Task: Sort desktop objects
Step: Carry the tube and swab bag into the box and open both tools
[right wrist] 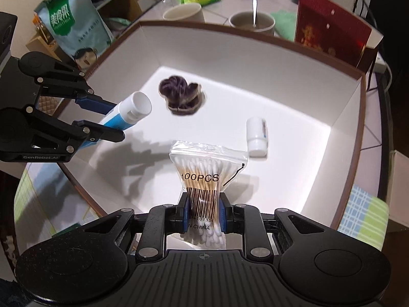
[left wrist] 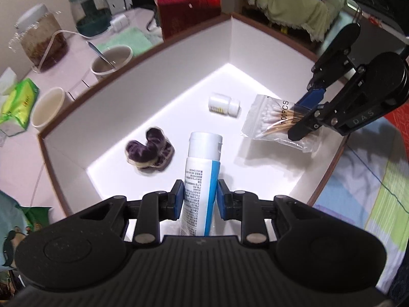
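Over a white box, the left tongs pinched a white and blue tube. The right tongs pinched a bag of cotton swabs. A purple scrunchie and a small white bottle lay on the box floor.

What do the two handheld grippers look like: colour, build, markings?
Both are matte black linkage grippers with silver pivot pins, ribbed housings and blue finger pads. The left gripper bears "GenRobot.AI" lettering; the right gripper shows "DAS". No cables, hands or sleeves are visible.
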Tool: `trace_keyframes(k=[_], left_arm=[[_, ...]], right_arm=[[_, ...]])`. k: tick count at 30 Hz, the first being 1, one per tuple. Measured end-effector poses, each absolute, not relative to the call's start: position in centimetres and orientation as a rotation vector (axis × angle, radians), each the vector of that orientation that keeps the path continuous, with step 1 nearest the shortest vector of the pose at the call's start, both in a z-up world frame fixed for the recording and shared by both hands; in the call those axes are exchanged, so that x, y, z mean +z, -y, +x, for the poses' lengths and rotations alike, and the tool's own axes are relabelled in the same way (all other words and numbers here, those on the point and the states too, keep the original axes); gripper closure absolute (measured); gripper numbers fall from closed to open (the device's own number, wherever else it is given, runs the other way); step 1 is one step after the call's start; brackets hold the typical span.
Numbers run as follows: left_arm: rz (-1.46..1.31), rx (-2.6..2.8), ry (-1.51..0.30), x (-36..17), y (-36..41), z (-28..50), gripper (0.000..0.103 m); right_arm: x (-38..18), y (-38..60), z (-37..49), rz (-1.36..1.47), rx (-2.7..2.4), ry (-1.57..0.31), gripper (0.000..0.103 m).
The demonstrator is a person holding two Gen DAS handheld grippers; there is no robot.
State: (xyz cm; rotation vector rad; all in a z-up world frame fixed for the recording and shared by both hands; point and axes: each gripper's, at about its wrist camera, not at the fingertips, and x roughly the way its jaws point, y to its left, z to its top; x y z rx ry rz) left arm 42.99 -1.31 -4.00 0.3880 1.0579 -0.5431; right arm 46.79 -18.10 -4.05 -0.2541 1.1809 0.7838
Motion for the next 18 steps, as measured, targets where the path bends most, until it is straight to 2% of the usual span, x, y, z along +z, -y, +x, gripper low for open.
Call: trace_keyframes(k=[10,12,13,14,15,18], left_arm=[[0.423,-0.58,-1.126,-6.1,2.0,43.7,0.079],[0.426,-0.58,-1.14,-6.5,2.1,43.8,0.073],[0.428,-0.582,-1.142,-6.6,2.2,43.7,0.069],[0.428,-0.584,-1.142,-6.5,2.2,43.7,0.067],[0.426,-0.583,-1.14,-6.5,2.2,43.7,0.066],[0.416,-0.581,-1.145,-6.2,2.0,43.7,0.066]], right_arm=[[-5.8,17.4,47.4,-0.263,0.774,-1.237,0.082],[-6.1,17.2,47.6,-0.26,0.768,-1.251,0.081],[-6.3,17.1,47.7,-0.258,0.766,-1.258,0.071],[-6.4,17.0,47.8,-0.256,0.763,-1.265,0.036],[-6.4,17.0,47.8,-0.261,0.757,-1.255,0.015],[-6.3,17.1,47.7,-0.265,0.743,-1.247,0.015]])
